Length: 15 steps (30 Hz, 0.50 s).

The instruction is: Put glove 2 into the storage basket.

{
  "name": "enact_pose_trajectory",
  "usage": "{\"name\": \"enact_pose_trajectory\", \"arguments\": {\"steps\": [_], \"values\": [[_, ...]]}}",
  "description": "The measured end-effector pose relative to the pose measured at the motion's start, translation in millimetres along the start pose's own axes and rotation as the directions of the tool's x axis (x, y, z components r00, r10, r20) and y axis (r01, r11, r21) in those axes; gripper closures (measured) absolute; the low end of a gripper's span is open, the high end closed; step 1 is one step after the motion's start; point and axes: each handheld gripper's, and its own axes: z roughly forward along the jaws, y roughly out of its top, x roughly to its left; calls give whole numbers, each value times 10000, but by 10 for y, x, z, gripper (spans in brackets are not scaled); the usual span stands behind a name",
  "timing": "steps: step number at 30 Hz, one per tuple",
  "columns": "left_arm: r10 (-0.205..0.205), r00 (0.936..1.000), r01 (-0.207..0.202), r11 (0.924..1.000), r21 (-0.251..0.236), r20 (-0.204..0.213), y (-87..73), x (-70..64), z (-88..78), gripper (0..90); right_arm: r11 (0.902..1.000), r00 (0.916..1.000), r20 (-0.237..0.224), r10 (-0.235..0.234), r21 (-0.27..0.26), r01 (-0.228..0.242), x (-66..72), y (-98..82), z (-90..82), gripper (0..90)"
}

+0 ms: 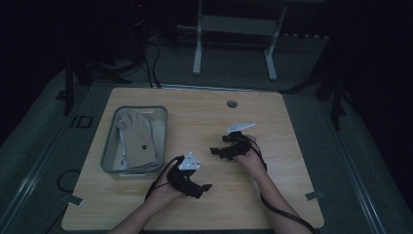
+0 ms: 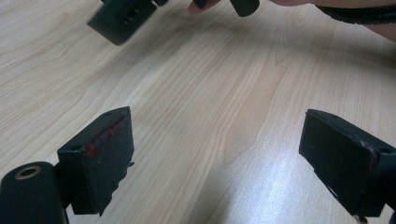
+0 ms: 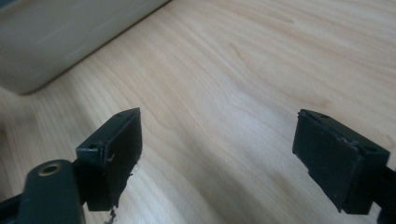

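My left gripper (image 1: 204, 187) hovers low over the front middle of the wooden table (image 1: 272, 126), jaws pointing right. In the left gripper view its jaws (image 2: 217, 158) stand wide apart with bare wood between them. My right gripper (image 1: 216, 151) sits a little farther back and to the right, jaws pointing left toward the grey bin (image 1: 111, 146). In the right gripper view its jaws (image 3: 219, 156) are also wide apart over bare wood, nothing between them. One jaw of the right gripper (image 2: 121, 16) shows at the top of the left gripper view.
The grey bin at the table's left holds tan folded cloth (image 1: 139, 139) and some white items; its wall (image 3: 70, 37) appears at the top left of the right gripper view. A round grommet (image 1: 232, 103) sits near the table's back edge. Cables trail from both grippers.
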Motion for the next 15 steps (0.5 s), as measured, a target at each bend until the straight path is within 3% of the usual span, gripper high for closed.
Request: {"name": "enact_pose_trajectory", "arguments": {"steps": [5,15], "values": [[74,10000,-73,9998,-176,48,-45,-18,57,106,9988,9988,-47,-487,-89,487,5,-108,-25,152],[8,9998,-7,10000,-13,219,-108,-3,154,106,9935,9936,-9,-1127,-179,1127,38,-283,-79,152]]}}
